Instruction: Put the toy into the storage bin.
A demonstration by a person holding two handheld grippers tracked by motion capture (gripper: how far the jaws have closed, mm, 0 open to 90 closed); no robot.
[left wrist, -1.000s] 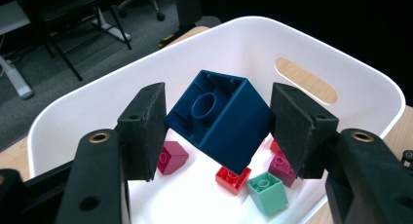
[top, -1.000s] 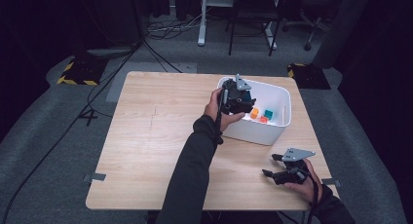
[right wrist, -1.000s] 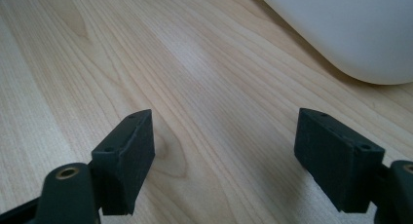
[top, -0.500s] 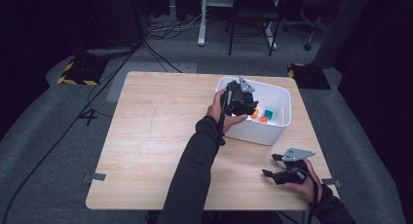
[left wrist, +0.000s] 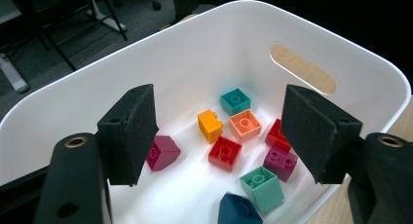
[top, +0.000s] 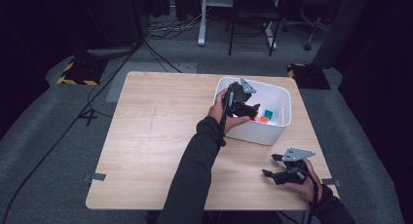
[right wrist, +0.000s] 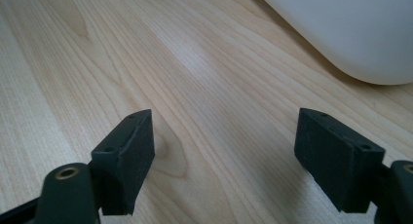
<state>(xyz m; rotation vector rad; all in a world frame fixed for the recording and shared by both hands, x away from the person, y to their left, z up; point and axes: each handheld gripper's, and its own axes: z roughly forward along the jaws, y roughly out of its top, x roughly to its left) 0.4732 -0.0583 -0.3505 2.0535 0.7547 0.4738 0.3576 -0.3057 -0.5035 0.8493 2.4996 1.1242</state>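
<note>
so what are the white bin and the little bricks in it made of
White bin: apparently moulded plastic, smooth with a soft sheen, rounded corners and a cut-out handle slot. Bricks, such as the red brick: likely hard glossy plastic, with crisp edges, studs on top and uniform bright colour.

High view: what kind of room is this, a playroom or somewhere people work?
Probably a lab or studio, not a playroom. A wooden table stands on grey carpet, with dark curtains around, cables across the floor and an office chair behind.
</note>
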